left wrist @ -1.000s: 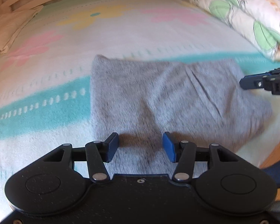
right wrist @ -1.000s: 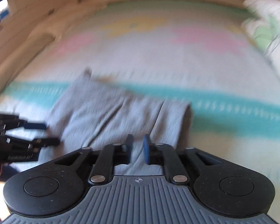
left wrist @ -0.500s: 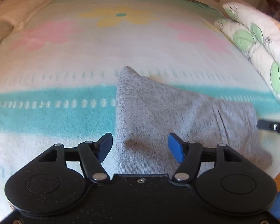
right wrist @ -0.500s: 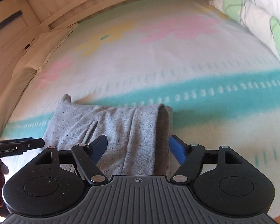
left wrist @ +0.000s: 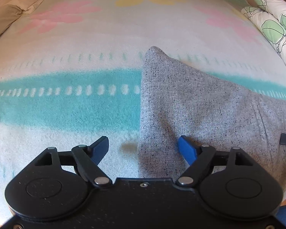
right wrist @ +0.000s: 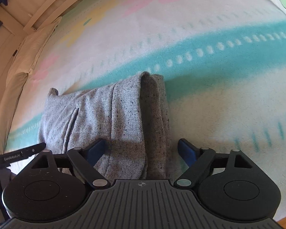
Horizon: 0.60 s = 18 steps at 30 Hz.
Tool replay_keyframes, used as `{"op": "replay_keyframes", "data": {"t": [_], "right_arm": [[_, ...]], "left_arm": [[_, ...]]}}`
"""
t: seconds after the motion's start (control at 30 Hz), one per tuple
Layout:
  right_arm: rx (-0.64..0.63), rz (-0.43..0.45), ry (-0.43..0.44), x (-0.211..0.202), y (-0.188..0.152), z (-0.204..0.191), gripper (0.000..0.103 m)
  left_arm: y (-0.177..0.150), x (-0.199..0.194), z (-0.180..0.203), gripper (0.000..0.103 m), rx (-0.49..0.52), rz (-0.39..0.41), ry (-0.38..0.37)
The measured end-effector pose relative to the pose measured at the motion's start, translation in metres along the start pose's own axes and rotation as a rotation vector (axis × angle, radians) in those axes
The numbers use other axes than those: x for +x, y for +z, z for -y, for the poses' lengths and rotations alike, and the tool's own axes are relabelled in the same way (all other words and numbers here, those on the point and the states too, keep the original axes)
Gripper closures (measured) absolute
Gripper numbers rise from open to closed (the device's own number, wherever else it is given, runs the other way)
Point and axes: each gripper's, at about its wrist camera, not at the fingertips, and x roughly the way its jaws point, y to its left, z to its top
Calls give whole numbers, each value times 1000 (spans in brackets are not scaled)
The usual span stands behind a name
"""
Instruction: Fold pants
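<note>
Opening wide at six o'clock in each wrist view, both tongs hold nothing: the left gripper (left wrist: 142, 147) straddles the left edge of the grey pants (left wrist: 200, 105), the right gripper (right wrist: 142, 148) the right edge (right wrist: 154, 118). Pants lie in a compact folded bundle on the flowered blanket (left wrist: 66, 105), stretching toward twelve o'clock. Judging by this, the fold looks nearly finished; next comes either a final fold or smoothing, needing both near corners pinched evenly.

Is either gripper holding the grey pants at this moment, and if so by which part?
Nothing is held. The left gripper and right gripper are both opening, straddling opposite edges of the folded pants without pressing on them.
</note>
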Motion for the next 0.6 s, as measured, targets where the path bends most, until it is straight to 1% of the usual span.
{"op": "replay_keyframes", "data": {"t": [0.03, 0.13, 0.17, 0.23, 0.43, 0.53, 0.6], "right_arm": [[-9, 1, 0, 1, -1, -1, 15], [-25, 3, 8, 5, -1, -6, 6], [-30, 1, 12, 6, -2, -7, 0], [-44, 4, -3, 7, -2, -11, 0], [-52, 7, -9, 9, -1, -13, 0], [-46, 10, -6, 9, -1, -13, 0], [-42, 14, -2, 8, -1, -12, 0]], "left_arm": [[1, 1, 0, 19, -4, -2, 0], [2, 3, -1, 17, -17, -9, -7], [2, 5, -1, 16, -18, -13, -6], [2, 8, -2, 11, -23, -18, -3], [5, 19, -7, 7, -62, -50, -54], [7, 26, -7, 2, -53, -57, -67], [6, 28, -5, 1, -41, -54, -70]]}}
